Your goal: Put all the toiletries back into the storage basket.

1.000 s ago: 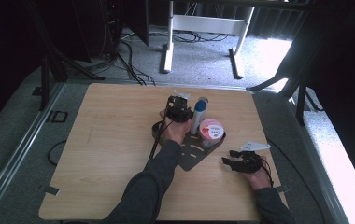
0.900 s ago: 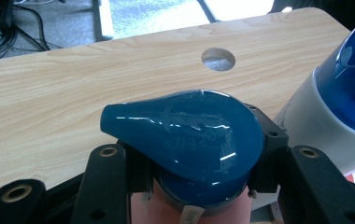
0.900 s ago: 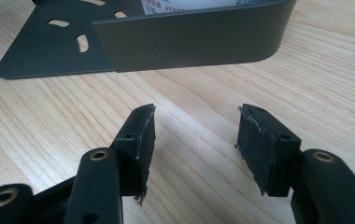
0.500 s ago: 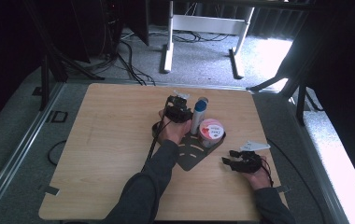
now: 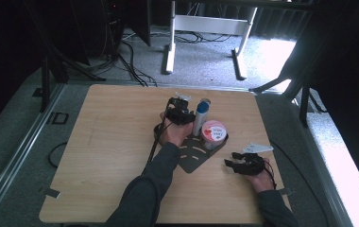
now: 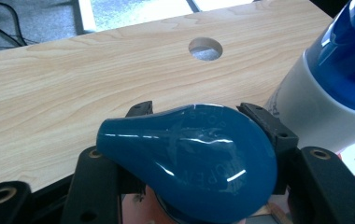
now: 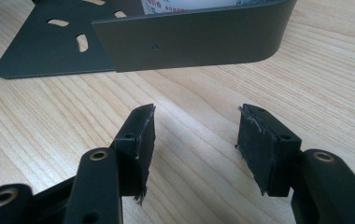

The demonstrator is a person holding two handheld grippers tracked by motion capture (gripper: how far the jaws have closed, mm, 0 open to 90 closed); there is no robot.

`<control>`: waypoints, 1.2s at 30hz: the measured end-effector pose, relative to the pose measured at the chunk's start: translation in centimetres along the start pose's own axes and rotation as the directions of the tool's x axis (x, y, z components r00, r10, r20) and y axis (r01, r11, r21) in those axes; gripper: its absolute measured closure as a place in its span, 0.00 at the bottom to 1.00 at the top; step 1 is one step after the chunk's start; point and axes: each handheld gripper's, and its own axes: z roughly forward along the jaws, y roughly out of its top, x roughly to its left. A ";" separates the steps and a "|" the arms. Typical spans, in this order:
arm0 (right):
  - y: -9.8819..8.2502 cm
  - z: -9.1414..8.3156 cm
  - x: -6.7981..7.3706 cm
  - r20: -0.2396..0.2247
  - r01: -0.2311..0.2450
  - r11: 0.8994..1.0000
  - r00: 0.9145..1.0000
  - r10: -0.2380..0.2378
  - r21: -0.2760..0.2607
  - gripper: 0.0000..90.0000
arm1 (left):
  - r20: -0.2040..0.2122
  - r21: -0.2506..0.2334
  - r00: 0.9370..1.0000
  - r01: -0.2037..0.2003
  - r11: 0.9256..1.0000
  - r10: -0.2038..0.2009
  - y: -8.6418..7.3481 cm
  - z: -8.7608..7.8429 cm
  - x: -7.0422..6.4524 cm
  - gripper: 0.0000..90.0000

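**Left jaws grip a blue cap**

We see the left gripper (image 5: pixel 180 112) clamped on a blue cap (image 6: pixel 189 158) beside a white bottle (image 6: pixel 315 98) on the table (image 5: pixel 111 156) — the right gripper (image 7: pixel 194 144) rests wide apart, holding nothing, near a dark metal bracket (image 7: pixel 189 39).

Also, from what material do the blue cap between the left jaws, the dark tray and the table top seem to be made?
The blue cap looks like glossy moulded plastic: bright reflections, raised lettering. The dark tray seems to be thin sheet metal, matt grey, with a smoothly bent wall and punched slots. The table top shows pale wood grain; whether laminate or real wood, I cannot tell.
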 end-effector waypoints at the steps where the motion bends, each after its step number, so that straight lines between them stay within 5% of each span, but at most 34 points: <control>1: 0.0 0.0 0.0 0.000 -0.001 1.000 1.000 0.001 0.001 0.51 | 0.001 0.000 1.000 0.001 1.000 -0.001 0.0 0.0 0.0 0.50; 18: 0.0 0.0 0.0 0.003 0.003 1.000 1.000 -0.003 0.000 0.51 | 0.034 0.044 0.997 -0.071 0.997 0.070 -1.2 -1.1 0.6 0.40; 26: 0.0 0.0 0.0 0.002 0.000 1.000 1.000 0.000 0.000 0.51 | 0.062 0.046 0.993 -0.101 0.994 0.098 -2.6 -3.0 1.3 0.42; 36: 0.0 0.0 0.0 0.002 0.001 1.000 1.000 -0.001 0.000 0.51 | 0.051 0.094 0.987 -0.156 0.983 0.152 -5.3 -3.9 2.3 0.74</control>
